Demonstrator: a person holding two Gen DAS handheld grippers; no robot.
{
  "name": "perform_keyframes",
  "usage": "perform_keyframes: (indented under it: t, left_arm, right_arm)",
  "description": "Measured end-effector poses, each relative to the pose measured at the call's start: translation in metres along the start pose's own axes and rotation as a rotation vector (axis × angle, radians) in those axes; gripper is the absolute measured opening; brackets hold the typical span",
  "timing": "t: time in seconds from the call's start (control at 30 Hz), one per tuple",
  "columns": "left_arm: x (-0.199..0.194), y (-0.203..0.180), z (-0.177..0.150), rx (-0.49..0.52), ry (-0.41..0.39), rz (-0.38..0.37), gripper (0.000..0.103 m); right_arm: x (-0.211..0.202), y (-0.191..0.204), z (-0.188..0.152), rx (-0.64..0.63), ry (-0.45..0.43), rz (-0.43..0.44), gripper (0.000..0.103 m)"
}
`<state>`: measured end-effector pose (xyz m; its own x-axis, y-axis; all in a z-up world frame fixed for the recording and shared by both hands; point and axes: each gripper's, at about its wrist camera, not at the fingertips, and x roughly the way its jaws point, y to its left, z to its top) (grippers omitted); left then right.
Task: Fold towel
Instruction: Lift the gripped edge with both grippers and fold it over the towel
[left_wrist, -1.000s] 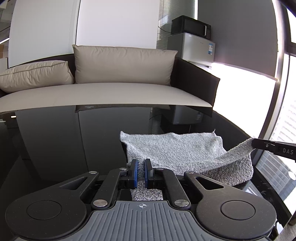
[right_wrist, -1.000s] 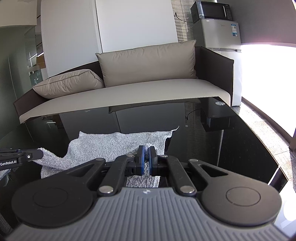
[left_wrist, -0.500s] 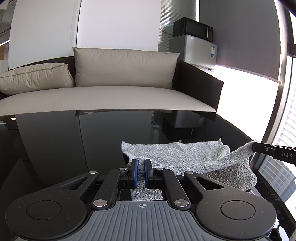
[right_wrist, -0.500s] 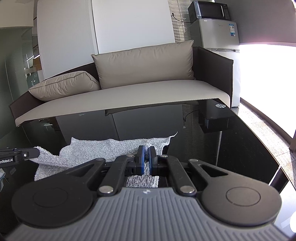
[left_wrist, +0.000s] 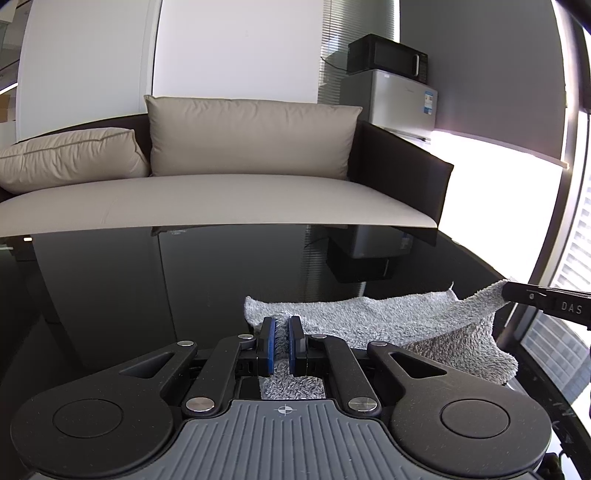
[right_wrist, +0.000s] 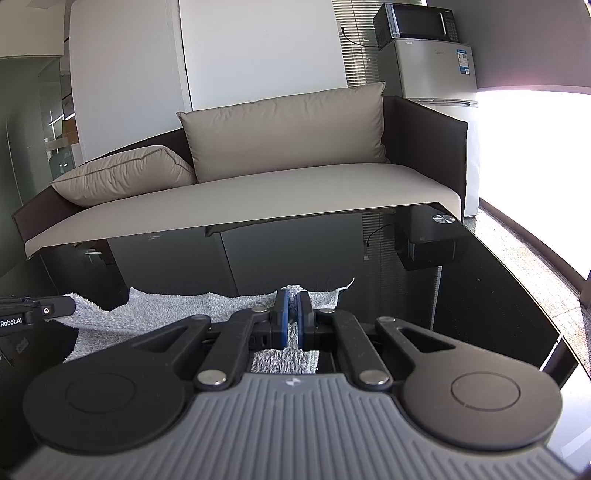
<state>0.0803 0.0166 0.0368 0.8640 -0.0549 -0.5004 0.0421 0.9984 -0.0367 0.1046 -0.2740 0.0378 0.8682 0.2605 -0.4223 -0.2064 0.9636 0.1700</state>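
Observation:
A grey terry towel (left_wrist: 388, 321) lies on the black glass table (left_wrist: 184, 288), its near edge lifted and carried over the far part. My left gripper (left_wrist: 282, 325) is shut on the towel's near left corner. My right gripper (right_wrist: 294, 299) is shut on the near right corner of the towel (right_wrist: 177, 310). The right gripper's tip shows at the right edge of the left wrist view (left_wrist: 546, 301), holding the towel edge up. The left gripper's tip shows at the left edge of the right wrist view (right_wrist: 33, 312).
A beige sofa (left_wrist: 221, 199) with cushions stands just behind the table's far edge. A small fridge (right_wrist: 432, 70) with a microwave (right_wrist: 417, 20) on top stands at the back right. The table's right edge (right_wrist: 546, 295) lies near a bright window.
Both grippers have moved forward over the table with the towel's near edge, so less of the flat towel shows ahead of them. Both stayed shut on the towel.

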Motion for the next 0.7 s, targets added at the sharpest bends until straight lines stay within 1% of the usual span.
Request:
perform_keyframes:
  t: [0.7]
  left_arm:
    - [0.03, 0.004, 0.011, -0.006, 0.015, 0.004, 0.007]
  right_arm:
    - [0.033, -0.002, 0.009, 0.004, 0.01, -0.015, 0.004]
